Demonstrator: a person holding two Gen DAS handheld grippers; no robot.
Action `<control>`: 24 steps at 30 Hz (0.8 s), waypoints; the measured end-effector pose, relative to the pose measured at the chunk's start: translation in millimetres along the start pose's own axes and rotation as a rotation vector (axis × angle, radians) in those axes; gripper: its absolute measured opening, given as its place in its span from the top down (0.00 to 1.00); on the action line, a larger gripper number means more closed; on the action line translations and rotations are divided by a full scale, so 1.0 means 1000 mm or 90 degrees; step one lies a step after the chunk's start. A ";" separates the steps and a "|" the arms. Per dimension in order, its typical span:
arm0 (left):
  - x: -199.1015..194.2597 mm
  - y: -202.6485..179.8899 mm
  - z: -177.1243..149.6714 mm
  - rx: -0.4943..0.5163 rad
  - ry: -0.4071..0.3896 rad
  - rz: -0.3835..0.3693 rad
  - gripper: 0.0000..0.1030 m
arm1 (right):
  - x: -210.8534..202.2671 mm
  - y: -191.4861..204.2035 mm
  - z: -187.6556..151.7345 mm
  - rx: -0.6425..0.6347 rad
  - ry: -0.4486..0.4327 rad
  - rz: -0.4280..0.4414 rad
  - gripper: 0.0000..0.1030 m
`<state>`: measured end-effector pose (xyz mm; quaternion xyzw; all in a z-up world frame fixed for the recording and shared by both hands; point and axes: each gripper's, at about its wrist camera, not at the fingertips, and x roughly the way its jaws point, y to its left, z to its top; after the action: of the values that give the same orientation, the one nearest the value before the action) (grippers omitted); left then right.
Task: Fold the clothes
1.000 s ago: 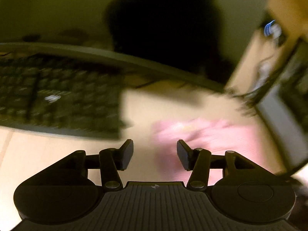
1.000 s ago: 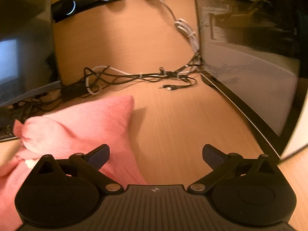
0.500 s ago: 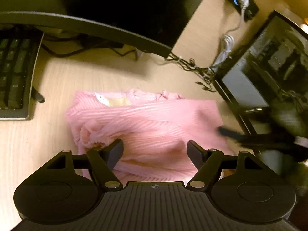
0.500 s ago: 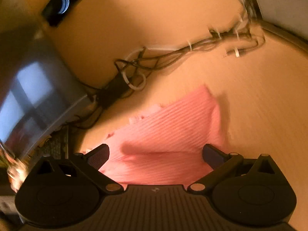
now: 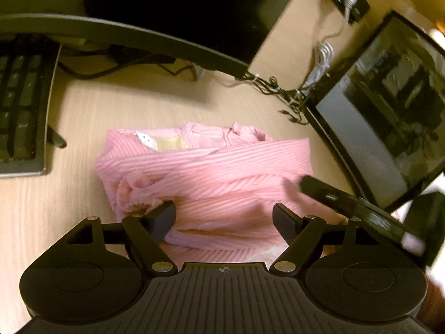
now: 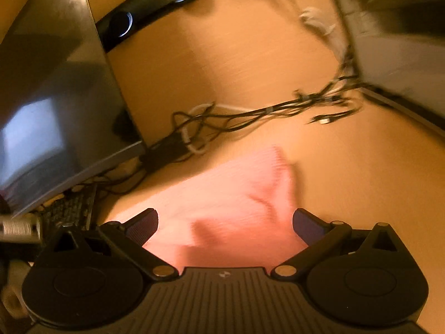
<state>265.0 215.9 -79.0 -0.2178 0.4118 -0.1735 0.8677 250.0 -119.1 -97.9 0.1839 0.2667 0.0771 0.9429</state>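
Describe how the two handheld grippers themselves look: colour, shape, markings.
The left gripper and the right gripper match: matte black, ribbed central body with a small round centre mark, round discs either side, angled linkage arms with silver pivot pins, wedge fingertips. No cables or sleeves visible.

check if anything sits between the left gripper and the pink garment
Nothing visible does. The left gripper is open directly over the pink garment, fabric showing between its fingertips. The right gripper reaches in over the garment's right side, outside that path.

I see keyboard (image 5: 19,111) at desk's (image 5: 167,105) left edge, curved monitor (image 5: 167,5) behind, tangled cables (image 6: 250,111) beside computer case (image 5: 389,128), power strip (image 6: 155,8) on back wall.
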 end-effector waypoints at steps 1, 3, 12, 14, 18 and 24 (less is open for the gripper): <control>-0.004 0.001 0.002 -0.021 -0.005 -0.004 0.20 | -0.007 -0.004 -0.004 0.008 0.000 -0.011 0.00; -0.014 0.003 0.007 -0.061 -0.021 -0.018 0.17 | -0.017 -0.013 -0.009 0.025 0.006 -0.021 0.00; -0.013 0.004 0.014 -0.086 -0.020 0.002 0.15 | -0.002 -0.010 0.026 -0.007 -0.013 0.072 0.00; -0.003 0.007 0.013 -0.089 -0.012 0.013 0.16 | 0.013 -0.007 0.038 0.020 0.008 0.117 0.00; 0.006 0.003 0.012 -0.055 -0.006 0.022 0.15 | 0.061 -0.007 0.049 0.076 0.101 0.144 0.00; -0.018 -0.009 0.004 0.001 -0.010 0.017 0.12 | 0.087 -0.002 0.039 0.050 0.147 0.085 0.00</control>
<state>256.5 217.9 -60.6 -0.2128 0.4077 -0.1605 0.8733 344.8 -111.4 -108.9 0.2281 0.3636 0.1494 0.8908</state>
